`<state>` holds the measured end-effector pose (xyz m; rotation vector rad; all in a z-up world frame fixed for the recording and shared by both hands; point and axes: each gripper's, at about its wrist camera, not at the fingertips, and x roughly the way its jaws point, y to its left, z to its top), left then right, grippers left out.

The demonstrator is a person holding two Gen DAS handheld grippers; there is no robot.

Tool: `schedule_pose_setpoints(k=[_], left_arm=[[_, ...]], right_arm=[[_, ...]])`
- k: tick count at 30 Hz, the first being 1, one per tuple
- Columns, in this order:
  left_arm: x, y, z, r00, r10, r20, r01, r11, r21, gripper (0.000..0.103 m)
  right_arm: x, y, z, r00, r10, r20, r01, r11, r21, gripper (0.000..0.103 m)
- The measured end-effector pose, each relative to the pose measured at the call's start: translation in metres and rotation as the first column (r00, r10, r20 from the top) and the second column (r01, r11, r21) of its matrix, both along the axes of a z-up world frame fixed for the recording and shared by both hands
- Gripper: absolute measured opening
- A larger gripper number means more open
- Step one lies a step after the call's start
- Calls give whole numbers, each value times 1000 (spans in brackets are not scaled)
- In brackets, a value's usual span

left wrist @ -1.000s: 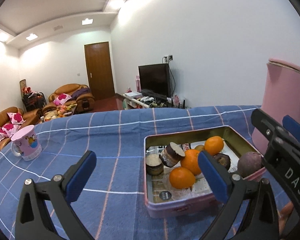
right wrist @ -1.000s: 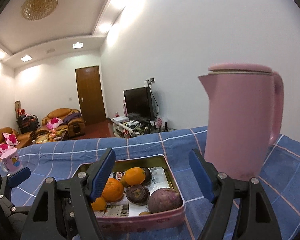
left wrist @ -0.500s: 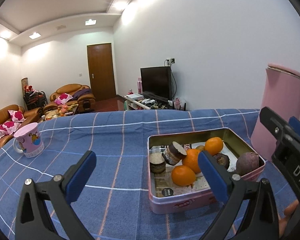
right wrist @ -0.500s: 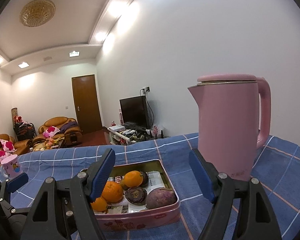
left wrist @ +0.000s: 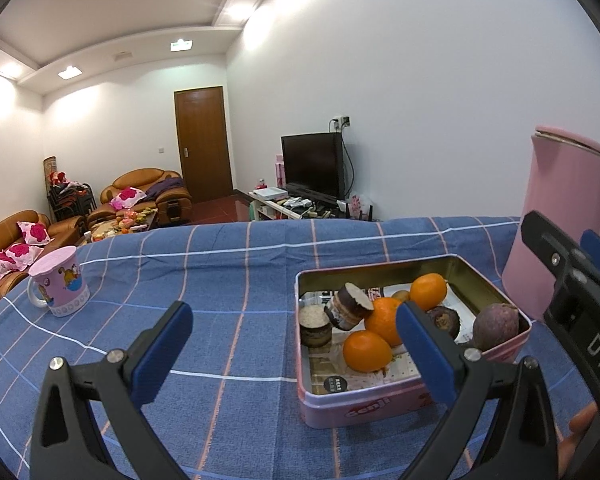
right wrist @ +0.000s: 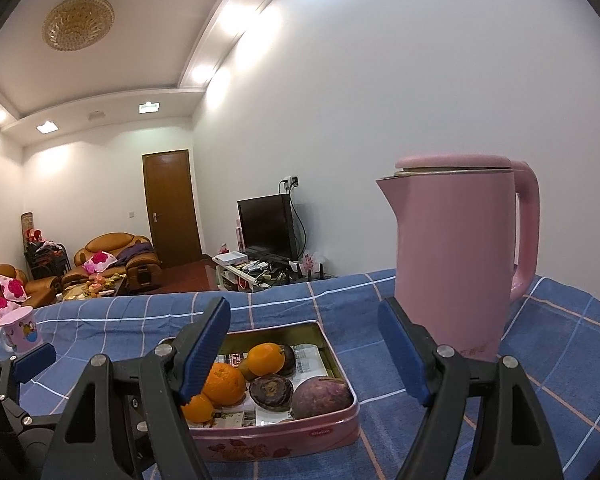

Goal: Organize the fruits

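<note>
A pink rectangular tin (left wrist: pixel 384 400) (right wrist: pixel 284 440) sits on the blue checked tablecloth. Inside lie three oranges (left wrist: pixel 367 350) (right wrist: pixel 223 384), a purple fruit (left wrist: pixel 495 326) (right wrist: pixel 320 397), a dark brown fruit (right wrist: pixel 271 391) and two brown cut pieces (left wrist: pixel 350 307). My left gripper (left wrist: pixel 292 356) is open and empty, held just in front of the tin's near left corner. My right gripper (right wrist: pixel 304 348) is open too, hovering in front of the tin with nothing between its fingers. It also shows at the right edge of the left wrist view.
A tall pink kettle (right wrist: pixel 460 256) (left wrist: pixel 560 224) stands right behind the tin at the right. A pink cartoon mug (left wrist: pixel 58 286) (right wrist: pixel 18 330) stands at the table's far left. Beyond the table edge are sofas, a door and a television.
Both views have pulled back and tilted up slightly: the tin and the kettle sit lower and smaller in the frames. Both grippers' jaws stay as wide as before.
</note>
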<state>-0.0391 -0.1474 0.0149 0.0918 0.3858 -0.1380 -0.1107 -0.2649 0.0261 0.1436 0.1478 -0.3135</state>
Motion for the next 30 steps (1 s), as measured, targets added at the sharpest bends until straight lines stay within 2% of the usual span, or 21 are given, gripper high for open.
schedule_pose_setpoints(k=[30], left_arm=[[1,8,-1,1000,23,-11,-23,1000,-8,103]], right_arm=[[-1,-3,2,1000,-3,-1,3,1000,-6,78]])
